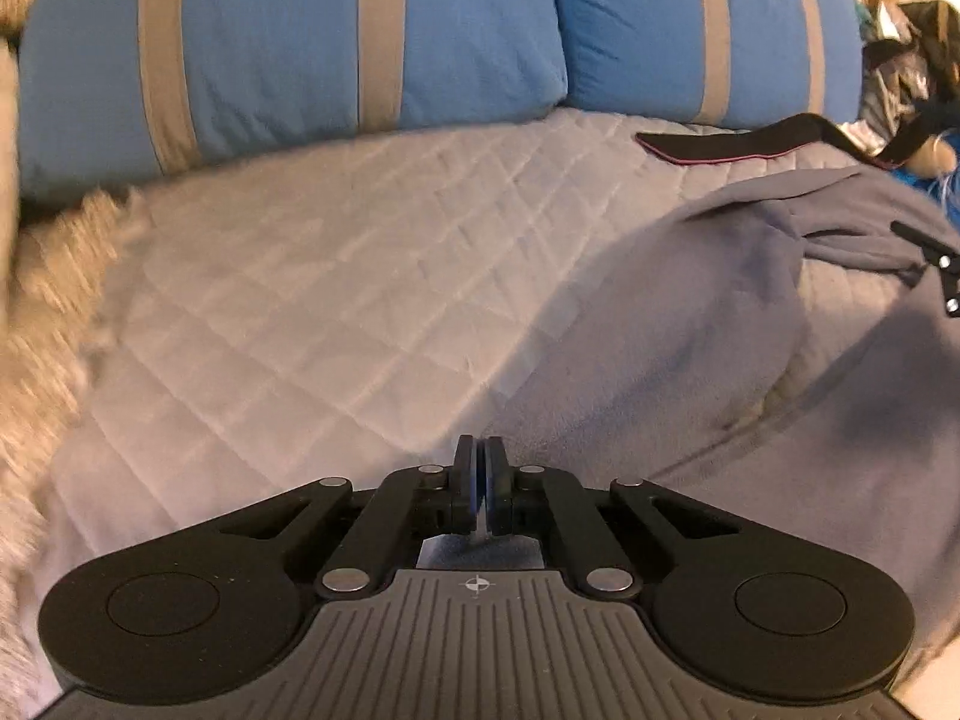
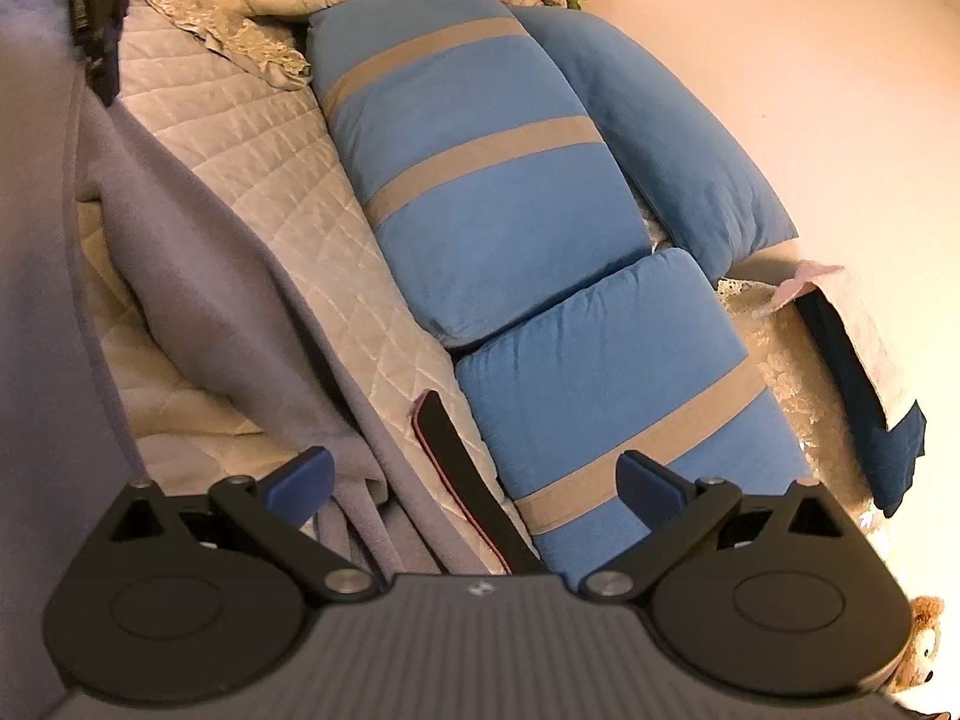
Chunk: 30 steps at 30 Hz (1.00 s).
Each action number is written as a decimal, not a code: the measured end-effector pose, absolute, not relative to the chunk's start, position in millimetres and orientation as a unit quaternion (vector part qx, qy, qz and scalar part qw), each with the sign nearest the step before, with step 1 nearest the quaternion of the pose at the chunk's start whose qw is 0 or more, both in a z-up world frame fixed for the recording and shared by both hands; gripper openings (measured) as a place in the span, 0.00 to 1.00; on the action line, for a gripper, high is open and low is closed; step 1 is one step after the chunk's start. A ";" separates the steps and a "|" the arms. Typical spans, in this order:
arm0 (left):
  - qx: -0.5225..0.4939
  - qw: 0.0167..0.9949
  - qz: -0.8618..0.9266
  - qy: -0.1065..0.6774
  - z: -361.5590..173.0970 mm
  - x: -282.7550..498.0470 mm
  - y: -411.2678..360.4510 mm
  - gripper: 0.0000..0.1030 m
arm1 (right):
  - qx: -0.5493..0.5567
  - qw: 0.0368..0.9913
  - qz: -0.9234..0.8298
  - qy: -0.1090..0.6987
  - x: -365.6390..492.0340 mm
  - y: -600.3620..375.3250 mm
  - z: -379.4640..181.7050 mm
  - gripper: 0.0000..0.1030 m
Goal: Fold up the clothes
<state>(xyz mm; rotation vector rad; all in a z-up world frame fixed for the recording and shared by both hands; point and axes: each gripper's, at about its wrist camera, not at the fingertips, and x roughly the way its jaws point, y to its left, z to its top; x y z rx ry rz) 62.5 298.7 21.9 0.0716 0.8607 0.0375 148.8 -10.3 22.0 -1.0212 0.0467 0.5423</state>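
Observation:
A grey-blue fleece garment (image 1: 750, 324) lies rumpled on the quilted bed cover (image 1: 312, 300), at the right in the left wrist view. My left gripper (image 1: 479, 483) is shut, with a thin edge of the garment pinched between its pads. In the right wrist view the same garment (image 2: 198, 276) runs down the left side. My right gripper (image 2: 474, 483) is open and empty, held above the garment's edge and a black strap (image 2: 462, 480). The left gripper shows at the top left of that view (image 2: 99, 30).
Blue pillows with tan stripes (image 1: 372, 42) line the far edge of the bed and show in the right wrist view (image 2: 480, 180). A black strap with a pink edge (image 1: 732, 141) lies near them. A furry tan throw (image 1: 42, 312) sits left. Clutter (image 1: 900, 60) is piled at far right.

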 end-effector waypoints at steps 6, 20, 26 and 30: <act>0.075 0.925 0.056 0.369 45.5 53.8 287.4 0.02 | -0.480 0.836 0.265 0.020 144.1 -13.2 21.1 1.00; 0.184 0.939 0.125 0.261 62.6 58.1 258.2 0.03 | -0.478 0.837 0.264 0.022 143.0 -12.9 19.0 1.00; 0.196 0.929 0.124 0.288 45.0 68.9 259.4 0.03 | -0.480 0.836 0.265 0.023 142.2 -12.8 17.0 1.00; 0.198 0.922 0.135 0.304 35.8 71.4 267.5 0.07 | -0.481 0.836 0.265 0.023 141.9 -12.0 16.7 1.00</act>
